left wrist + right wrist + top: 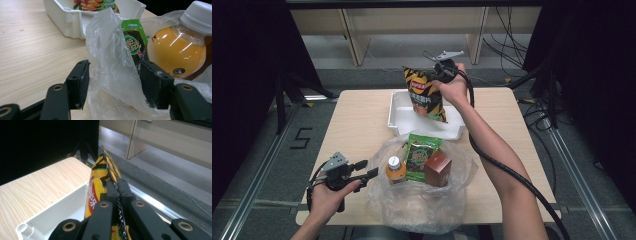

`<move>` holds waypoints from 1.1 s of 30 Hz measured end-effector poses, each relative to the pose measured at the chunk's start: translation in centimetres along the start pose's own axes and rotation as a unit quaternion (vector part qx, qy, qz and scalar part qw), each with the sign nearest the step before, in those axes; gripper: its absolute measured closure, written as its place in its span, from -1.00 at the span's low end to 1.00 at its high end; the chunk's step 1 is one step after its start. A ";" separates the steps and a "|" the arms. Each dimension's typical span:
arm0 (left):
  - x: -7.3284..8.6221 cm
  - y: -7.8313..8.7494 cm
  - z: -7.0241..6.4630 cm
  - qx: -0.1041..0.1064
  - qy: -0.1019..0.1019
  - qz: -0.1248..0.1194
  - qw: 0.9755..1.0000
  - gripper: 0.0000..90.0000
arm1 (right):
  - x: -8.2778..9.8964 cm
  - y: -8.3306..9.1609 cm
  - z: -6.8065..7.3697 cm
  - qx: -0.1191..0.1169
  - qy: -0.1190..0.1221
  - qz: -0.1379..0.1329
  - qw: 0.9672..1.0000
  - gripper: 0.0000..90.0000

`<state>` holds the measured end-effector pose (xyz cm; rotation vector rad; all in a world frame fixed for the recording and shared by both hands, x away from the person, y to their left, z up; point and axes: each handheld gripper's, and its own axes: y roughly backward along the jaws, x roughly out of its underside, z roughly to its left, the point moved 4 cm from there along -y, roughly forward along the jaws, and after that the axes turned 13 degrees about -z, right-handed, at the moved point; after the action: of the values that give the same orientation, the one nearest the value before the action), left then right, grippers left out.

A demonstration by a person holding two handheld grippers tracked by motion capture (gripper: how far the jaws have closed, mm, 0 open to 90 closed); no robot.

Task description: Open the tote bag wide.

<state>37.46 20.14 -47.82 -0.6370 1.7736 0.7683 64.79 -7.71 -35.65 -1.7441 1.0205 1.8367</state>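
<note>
High view: pale wooden table (357,125) with a white rectangular plastic tray (399,122) at the far middle. Above the tray, right gripper (438,76) pinching the top seam of a yellow-and-black crinkled chip bag (426,95), hanging upright with its lower end inside the tray, probably for lowering in. Nearer the front edge, a crumpled clear plastic bag (422,200) spread open, holding an orange juice bottle with a white cap (395,169), a flat green snack packet (420,155) and a small brown box (438,169). At the bag's left rim, left gripper (366,169), likely steadying the bag so its mouth stays open.

Left gripper view: black jaws spread partway, a raised fold of the clear plastic bag (110,57) between them, touching the right pad; firm grip cannot be told. Behind, the green snack packet (133,42), the orange juice bottle (177,50) and the white tray (67,20).

Right gripper view: jaws pressed together on the serrated seam of the chip bag (100,180), tray (62,212) below.
</note>
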 end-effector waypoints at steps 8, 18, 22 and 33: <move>0.0 0.0 0.0 -0.002 -0.001 0.003 1.000 -0.08 | 0.3 -0.1 -0.3 -0.005 0.002 0.005 1.000 1.00; 0.1 0.0 0.0 -0.002 0.000 0.003 1.000 -0.08 | 1.0 -0.4 -0.5 -0.007 -0.005 0.009 1.000 1.00; 0.1 0.0 0.0 -0.002 -0.002 0.003 1.000 -0.08 | 1.1 -0.2 -0.6 -0.005 -0.008 0.018 1.000 0.99; 0.2 -0.1 -0.1 0.001 -0.001 0.004 1.000 -0.08 | 1.7 -0.2 -1.8 0.012 0.017 0.032 0.999 0.92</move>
<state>37.47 20.01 -47.98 -0.6284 1.7760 0.7733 65.90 -9.18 -37.27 -1.7533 1.1186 1.8316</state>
